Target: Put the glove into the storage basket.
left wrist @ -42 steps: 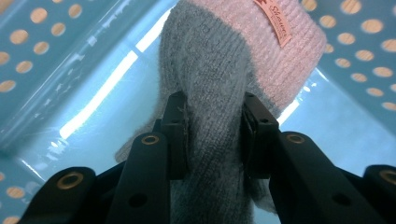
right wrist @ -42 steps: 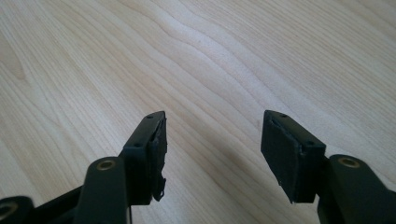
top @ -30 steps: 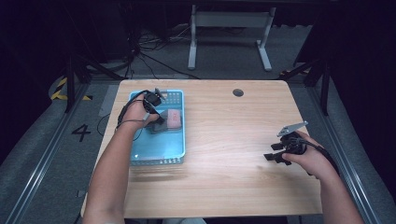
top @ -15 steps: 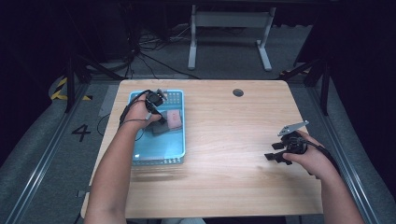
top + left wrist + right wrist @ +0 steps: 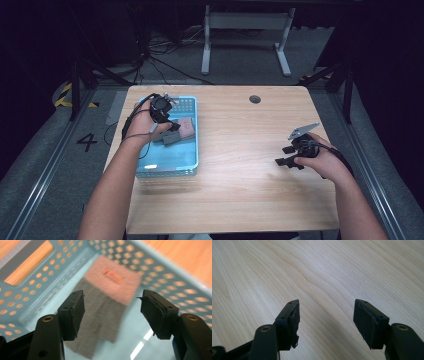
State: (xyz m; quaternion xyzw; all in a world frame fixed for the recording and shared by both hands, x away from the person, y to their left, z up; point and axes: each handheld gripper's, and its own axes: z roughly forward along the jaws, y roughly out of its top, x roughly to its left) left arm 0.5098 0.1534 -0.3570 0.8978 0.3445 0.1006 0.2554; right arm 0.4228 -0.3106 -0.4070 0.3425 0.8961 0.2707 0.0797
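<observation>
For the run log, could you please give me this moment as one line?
left gripper: open, over grey-and-pink cloth in blue basket | right gripper: open, over bare wooden table

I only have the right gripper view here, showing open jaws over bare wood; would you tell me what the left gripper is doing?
Observer: The left gripper hangs open inside a blue perforated basket.
Operator: Thank you; is anything lying in it?
Observer: Yes, a grey and pink cloth lies on the basket floor, under the jaws.
Operator: And where is my gripper relative to the basket?
Observer: The right gripper sits well apart, near the table's right edge.
</observation>
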